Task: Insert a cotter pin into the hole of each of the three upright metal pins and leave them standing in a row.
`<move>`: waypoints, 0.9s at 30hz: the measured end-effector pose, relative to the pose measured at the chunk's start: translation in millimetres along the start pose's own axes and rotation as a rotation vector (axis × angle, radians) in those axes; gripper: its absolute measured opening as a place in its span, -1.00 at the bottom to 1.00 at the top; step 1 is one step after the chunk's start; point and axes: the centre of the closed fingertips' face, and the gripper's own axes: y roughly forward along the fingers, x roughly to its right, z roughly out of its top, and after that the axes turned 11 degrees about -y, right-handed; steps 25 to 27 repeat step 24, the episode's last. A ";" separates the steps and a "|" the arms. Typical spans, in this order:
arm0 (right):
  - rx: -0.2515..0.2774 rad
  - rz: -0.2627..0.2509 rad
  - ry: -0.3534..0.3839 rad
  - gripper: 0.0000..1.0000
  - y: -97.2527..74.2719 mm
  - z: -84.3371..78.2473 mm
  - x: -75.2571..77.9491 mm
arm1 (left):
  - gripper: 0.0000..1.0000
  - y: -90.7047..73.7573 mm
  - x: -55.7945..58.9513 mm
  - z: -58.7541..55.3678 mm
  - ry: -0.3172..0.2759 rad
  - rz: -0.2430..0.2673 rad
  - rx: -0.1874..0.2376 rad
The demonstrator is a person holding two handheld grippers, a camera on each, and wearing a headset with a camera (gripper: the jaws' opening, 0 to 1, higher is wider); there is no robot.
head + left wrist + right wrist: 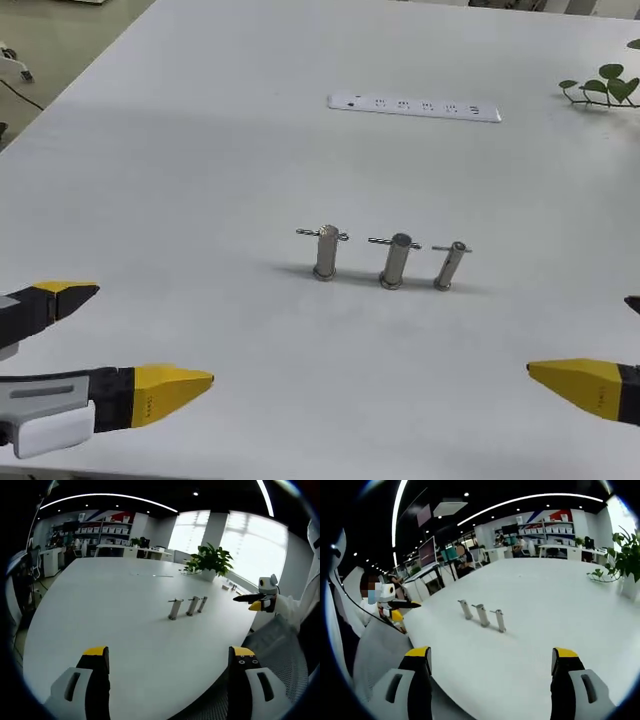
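3 metal pins (394, 264) upright, cotters (380, 241) in

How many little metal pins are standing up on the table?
3. They stand in a row on the white table: the left pin, the middle pin and the right pin. None seems hidden.

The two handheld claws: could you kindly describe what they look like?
The left claw has two black jaws capped with yellow wedge-shaped tips, set on light grey housings with dark slots. The right claw looks the same. The person's sleeve is white.
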 end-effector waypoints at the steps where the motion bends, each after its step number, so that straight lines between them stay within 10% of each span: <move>1: -0.006 -0.001 -0.002 0.97 0.0 -0.8 0.2 | 0.96 -0.3 0.0 0.2 0.000 0.002 0.001; 27: -0.048 -0.038 -0.009 0.92 -2.9 0.7 5.6 | 0.93 0.0 0.3 2.7 0.003 0.017 -0.013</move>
